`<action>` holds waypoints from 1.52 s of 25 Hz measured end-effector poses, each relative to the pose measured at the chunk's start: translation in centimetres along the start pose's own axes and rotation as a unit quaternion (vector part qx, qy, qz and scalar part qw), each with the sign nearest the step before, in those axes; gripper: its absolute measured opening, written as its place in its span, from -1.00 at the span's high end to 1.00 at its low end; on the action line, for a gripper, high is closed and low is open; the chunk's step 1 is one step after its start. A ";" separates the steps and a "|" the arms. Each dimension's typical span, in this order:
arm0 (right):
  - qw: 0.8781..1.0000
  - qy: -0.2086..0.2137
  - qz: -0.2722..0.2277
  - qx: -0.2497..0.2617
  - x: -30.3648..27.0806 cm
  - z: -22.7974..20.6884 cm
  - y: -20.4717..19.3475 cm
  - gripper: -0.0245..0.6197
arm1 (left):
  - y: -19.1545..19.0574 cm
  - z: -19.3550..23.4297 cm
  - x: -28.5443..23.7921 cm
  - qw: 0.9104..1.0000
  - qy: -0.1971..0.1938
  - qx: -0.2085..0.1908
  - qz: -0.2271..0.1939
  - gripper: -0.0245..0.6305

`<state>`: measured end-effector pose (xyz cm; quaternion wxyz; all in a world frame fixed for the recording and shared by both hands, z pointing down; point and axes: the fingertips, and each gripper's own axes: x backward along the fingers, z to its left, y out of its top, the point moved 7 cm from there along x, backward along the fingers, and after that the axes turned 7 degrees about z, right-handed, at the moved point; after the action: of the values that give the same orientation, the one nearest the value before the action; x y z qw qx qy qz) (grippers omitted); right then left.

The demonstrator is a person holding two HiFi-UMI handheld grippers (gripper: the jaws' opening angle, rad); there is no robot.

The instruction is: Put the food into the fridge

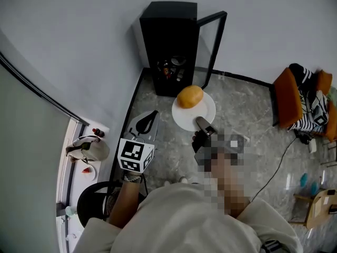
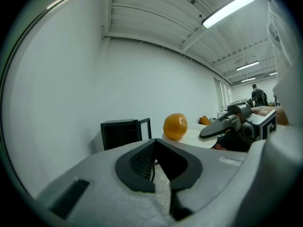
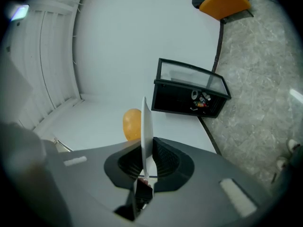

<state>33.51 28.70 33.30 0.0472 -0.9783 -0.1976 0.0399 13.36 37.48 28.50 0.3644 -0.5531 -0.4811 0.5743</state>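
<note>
Before the small black fridge (image 1: 168,41), whose glass door (image 1: 213,41) stands open, the head view shows the right claw (image 1: 202,124) clamped on the rim of a white plate (image 1: 206,112). The plate carries a round orange food (image 1: 189,96) and is held above the stone floor (image 1: 242,104). The left claw (image 1: 149,119) hangs to the plate's left, apart from it. Left gripper view: its jaws are together with nothing between them, and the food and fridge show ahead. Right gripper view: the plate stands edge-on, pinched between the jaws, with the food on its left side and small items visible inside the fridge.
</note>
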 end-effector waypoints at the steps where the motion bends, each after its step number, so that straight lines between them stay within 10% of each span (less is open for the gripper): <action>1: 1.000 -0.002 0.003 -0.003 -0.1 -0.1 0.2 0.85 | -0.1 -0.1 -0.2 1.000 0.001 0.003 0.001 0.92; 17: 0.999 -0.014 0.007 -0.039 -4.5 -3.2 5.2 0.85 | -0.6 2.8 -6.3 1.000 0.007 0.013 0.007 0.91; 38: 0.997 0.008 -0.063 -0.043 -28.3 -3.1 15.7 0.85 | 4.8 25.4 -23.7 0.998 -0.059 -0.018 0.007 0.92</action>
<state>13.83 3.01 36.33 0.0093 -0.9654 -0.2599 0.0205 -8.22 9.83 28.78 0.3211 -0.5279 -0.5084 0.5998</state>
